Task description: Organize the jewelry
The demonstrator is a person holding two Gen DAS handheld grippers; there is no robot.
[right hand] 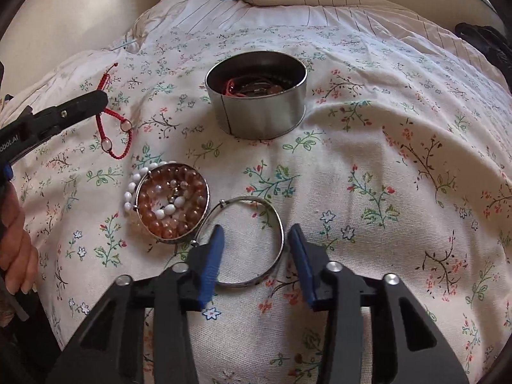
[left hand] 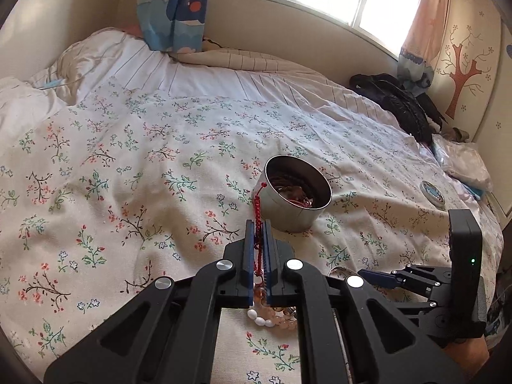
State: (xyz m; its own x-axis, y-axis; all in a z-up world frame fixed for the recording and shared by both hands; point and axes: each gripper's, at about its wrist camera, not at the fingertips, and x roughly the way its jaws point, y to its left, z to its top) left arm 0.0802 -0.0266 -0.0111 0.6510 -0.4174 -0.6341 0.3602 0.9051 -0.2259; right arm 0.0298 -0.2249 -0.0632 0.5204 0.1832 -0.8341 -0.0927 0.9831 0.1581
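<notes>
My left gripper (left hand: 258,224) is shut on a red braided cord bracelet (left hand: 258,211), which hangs from it above the bedspread in the right wrist view (right hand: 112,128). A round metal tin (left hand: 296,195) holding several pieces of jewelry stands just beyond it, and shows in the right wrist view too (right hand: 256,94). My right gripper (right hand: 254,236) is open, its fingers on either side of a silver bangle (right hand: 256,240) lying flat. To the left a second silver bangle (right hand: 172,204) rings pink bead bracelets (right hand: 166,220) and a white bead bracelet (right hand: 131,188).
Everything lies on a floral bedspread (left hand: 128,166) over a bed. A round tin lid (left hand: 432,193) lies to the right. Dark clothing (left hand: 400,102) and plastic bags (left hand: 464,160) are heaped at the far right. Curtains (left hand: 172,9) and a window are behind.
</notes>
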